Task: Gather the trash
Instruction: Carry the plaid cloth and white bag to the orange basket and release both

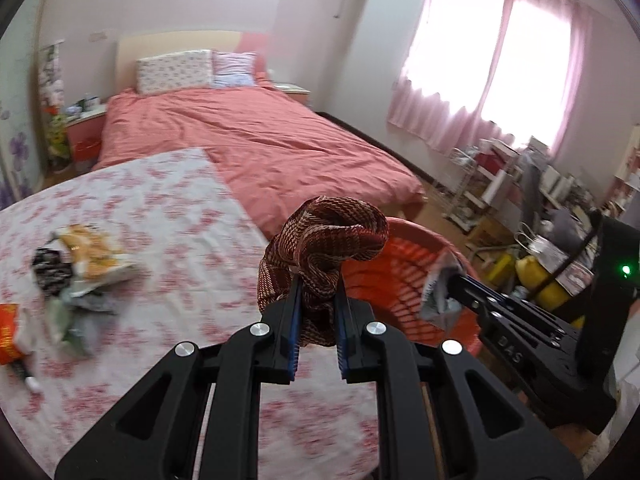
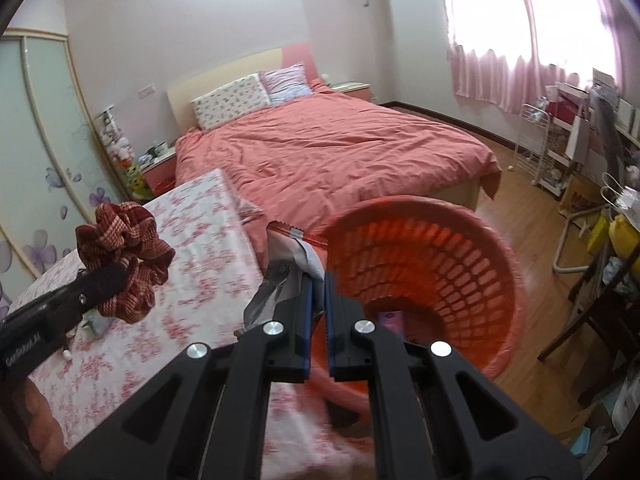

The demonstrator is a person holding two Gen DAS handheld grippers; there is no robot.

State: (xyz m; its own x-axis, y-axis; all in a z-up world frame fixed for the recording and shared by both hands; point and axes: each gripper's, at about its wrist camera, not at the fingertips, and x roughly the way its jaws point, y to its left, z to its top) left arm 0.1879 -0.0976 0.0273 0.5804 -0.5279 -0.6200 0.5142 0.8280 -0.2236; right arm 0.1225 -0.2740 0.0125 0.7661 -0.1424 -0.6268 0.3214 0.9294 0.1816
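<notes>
- Your left gripper (image 1: 318, 300) is clamped narrow on a crumpled red plaid cloth (image 1: 326, 240); the cloth bunches above the pads and a tail hangs below them.
- Your right gripper (image 2: 318, 300) is pinched nearly shut on a silvery wrapper (image 2: 280, 276), which sticks up and to the left out of the fingers.
- Both loads are carried above the table (image 1: 180, 208), near its right edge, not resting on the flowered cover.
- The red basket (image 2: 440, 264) stands on the floor just off that right edge, beside the foot of the bed (image 2: 340, 148). Its mouth is tilted toward you in the right wrist view, and something small lies at the bottom; what it is I cannot tell.
- The relation that matters: the basket lies ahead and to the right of both grippers. Your right gripper is the nearer one, with the wrapper already at the rim. Your left gripper has farther to go, with the cloth short of the near rim.
- Judged from this, the wrapper should drop first; release only once it hangs over the opening, not over the rim.
- More trash (image 1: 80, 276) remains in a pile by the table's left edge: a yellow bag, crumpled dark and grey wrappers, an orange packet.
</notes>
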